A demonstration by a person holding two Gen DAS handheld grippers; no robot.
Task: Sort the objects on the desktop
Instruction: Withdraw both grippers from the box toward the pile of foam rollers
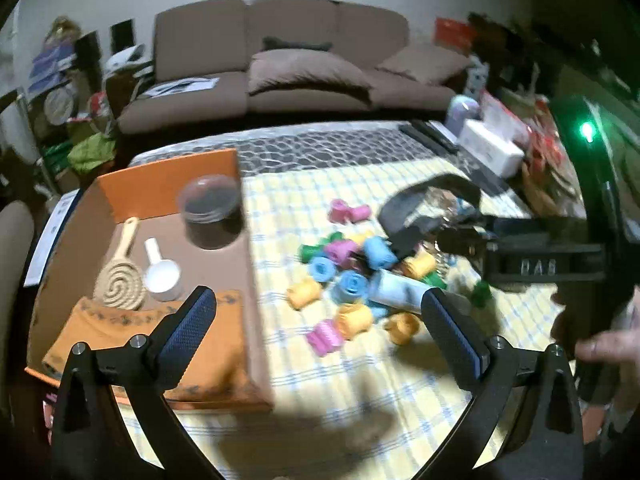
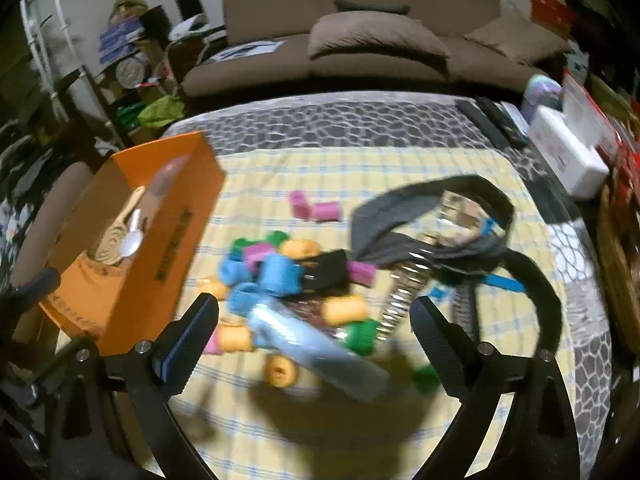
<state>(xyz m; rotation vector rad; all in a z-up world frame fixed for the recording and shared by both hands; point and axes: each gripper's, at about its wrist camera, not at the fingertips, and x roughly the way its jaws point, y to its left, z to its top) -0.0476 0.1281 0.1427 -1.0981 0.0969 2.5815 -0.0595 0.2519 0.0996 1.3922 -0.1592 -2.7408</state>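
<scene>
A pile of coloured foam rollers [image 1: 344, 272] in pink, blue, green and yellow lies on the checked cloth, with a pale blue tube [image 1: 400, 290] across it. An orange box [image 1: 160, 264] at the left holds a spiral brush [image 1: 120, 284], a white scoop [image 1: 162, 274], a clear lidded tub [image 1: 208, 200] and an orange cloth [image 1: 160, 344]. My left gripper [image 1: 320, 332] is open and empty above the cloth near the pile. My right gripper [image 2: 314, 344] is open and empty over the tube [image 2: 316, 348] and rollers [image 2: 272, 268]; its body shows at the right of the left wrist view.
A grey strap [image 2: 420, 208], a metal spring [image 2: 404, 292] and a clear item [image 2: 460, 208] lie right of the pile. A white box [image 2: 568, 160] and remotes [image 2: 496, 120] sit at the table's far right. A brown sofa [image 2: 360, 40] stands behind.
</scene>
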